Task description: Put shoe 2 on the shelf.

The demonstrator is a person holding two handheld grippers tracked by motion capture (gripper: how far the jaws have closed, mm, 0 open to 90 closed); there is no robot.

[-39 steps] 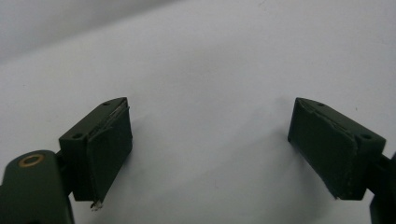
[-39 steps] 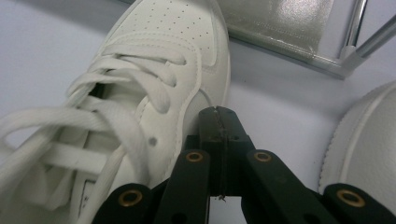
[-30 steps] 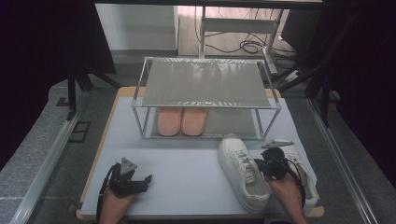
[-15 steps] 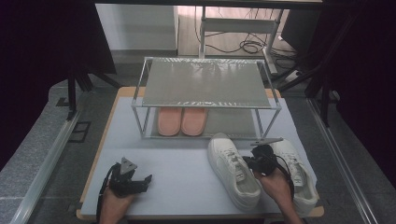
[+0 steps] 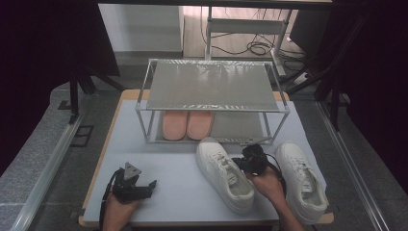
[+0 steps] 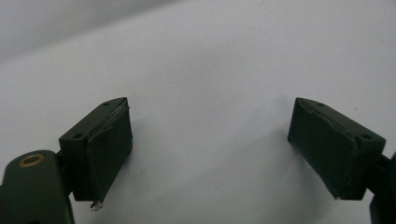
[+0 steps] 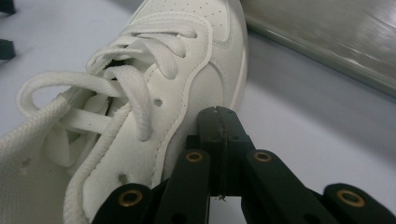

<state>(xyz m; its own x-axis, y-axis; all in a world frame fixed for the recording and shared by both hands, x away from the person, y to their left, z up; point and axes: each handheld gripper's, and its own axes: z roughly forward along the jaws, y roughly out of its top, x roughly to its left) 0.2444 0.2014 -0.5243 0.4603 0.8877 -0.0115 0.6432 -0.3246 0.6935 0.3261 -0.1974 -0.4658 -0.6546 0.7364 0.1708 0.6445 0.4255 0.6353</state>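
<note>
- A metal shoe rack (image 5: 211,86) stands at the far middle of the table (image 5: 159,192) — every place below is told from it.
- A pair of pink slippers (image 5: 186,124) sits on its lower shelf, toward the left end.
- Just in front of the rack, right of middle, lies a white sneaker (image 5: 223,173), its toe near the rack's front rail.
- The right gripper (image 7: 219,128), jaws pressed together with nothing between them, rests against that sneaker's side.
- A second white sneaker (image 5: 300,180) lies before the rack's right corner.
- The left gripper (image 6: 210,149) — jaws spread wide, empty — hovers over bare table well in front of the rack's left end.
</note>
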